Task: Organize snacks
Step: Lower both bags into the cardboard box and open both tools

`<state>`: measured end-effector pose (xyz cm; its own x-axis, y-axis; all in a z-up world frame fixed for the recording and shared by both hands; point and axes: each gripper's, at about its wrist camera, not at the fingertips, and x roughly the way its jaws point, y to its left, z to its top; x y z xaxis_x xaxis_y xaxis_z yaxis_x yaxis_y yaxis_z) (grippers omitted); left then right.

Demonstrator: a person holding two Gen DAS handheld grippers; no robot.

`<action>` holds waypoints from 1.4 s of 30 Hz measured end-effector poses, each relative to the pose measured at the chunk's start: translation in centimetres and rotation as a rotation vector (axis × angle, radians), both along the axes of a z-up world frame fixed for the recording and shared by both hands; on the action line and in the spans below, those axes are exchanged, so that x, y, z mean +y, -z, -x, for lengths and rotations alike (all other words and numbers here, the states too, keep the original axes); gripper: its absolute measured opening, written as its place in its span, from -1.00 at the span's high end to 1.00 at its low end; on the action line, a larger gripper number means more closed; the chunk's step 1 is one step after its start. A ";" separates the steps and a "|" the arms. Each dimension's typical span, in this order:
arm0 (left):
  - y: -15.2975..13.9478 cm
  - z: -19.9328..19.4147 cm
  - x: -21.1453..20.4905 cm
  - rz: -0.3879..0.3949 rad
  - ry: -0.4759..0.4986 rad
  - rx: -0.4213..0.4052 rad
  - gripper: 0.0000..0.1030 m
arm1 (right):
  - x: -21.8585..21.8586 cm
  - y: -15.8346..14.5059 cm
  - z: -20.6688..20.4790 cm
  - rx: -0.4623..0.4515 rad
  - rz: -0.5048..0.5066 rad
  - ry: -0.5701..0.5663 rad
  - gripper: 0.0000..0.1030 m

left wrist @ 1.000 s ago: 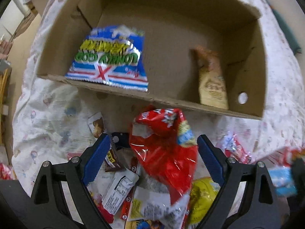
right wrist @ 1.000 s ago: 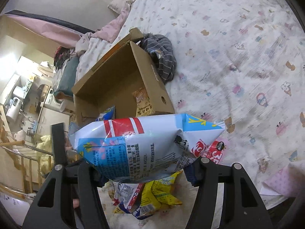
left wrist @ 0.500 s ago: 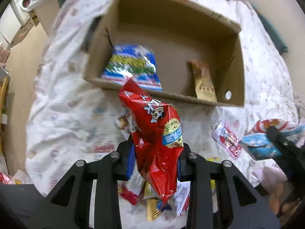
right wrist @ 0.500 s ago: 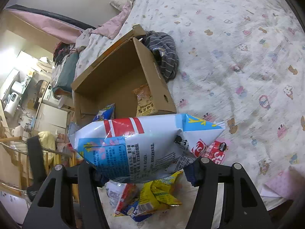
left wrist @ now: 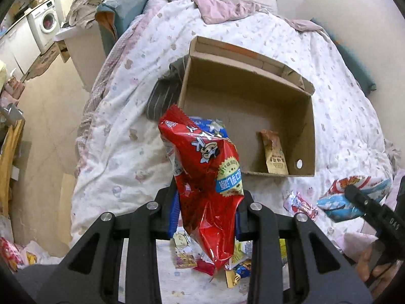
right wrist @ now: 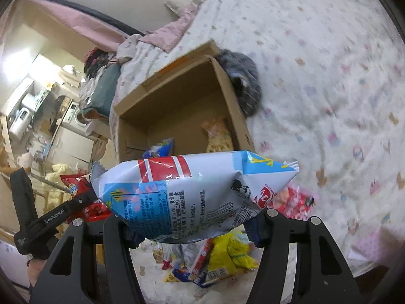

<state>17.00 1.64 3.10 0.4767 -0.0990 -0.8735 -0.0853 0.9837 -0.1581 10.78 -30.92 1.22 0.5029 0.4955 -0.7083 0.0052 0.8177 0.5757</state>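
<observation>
My left gripper [left wrist: 205, 217] is shut on a red snack bag [left wrist: 207, 185] and holds it up above the bed, in front of an open cardboard box [left wrist: 307, 136]. The box holds a blue snack bag [left wrist: 210, 124], mostly hidden by the red one, and a tan packet [left wrist: 274, 155]. My right gripper [right wrist: 192, 230] is shut on a white and blue snack bag [right wrist: 192, 192], held sideways in the air; the box [right wrist: 238, 116] lies beyond it. A pile of loose snacks [right wrist: 222, 258] lies on the bed below both grippers.
A grey striped garment [left wrist: 162, 93] lies against the box's far left corner. A small red and white packet [left wrist: 301, 204] lies on the quilt right of the red bag. The bed's left edge drops to the floor [left wrist: 50, 116]. A washing machine [left wrist: 46, 25] stands far left.
My left gripper closed on the red bag and lifted it well up and back from the box. My right gripper kept hold of the white and blue bag and rose slightly.
</observation>
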 end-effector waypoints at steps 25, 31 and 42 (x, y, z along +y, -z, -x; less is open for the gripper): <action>4.1 -7.0 -2.3 -0.048 0.106 -0.075 0.44 | 5.2 4.8 -9.6 0.089 0.165 -0.105 -0.23; 5.0 -7.5 -3.2 -0.094 0.121 -0.066 0.43 | 5.3 5.7 -10.1 0.113 0.201 -0.099 -0.23; 6.6 -7.5 -4.3 -0.075 0.147 -0.012 0.37 | 4.8 7.3 -11.0 0.126 0.185 -0.090 -0.28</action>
<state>24.48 -2.62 -3.47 0.4723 -0.1028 -0.8754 0.0620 0.9946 -0.0834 21.82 -26.15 -6.12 0.3645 0.3905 -0.8454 -0.0101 0.9094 0.4157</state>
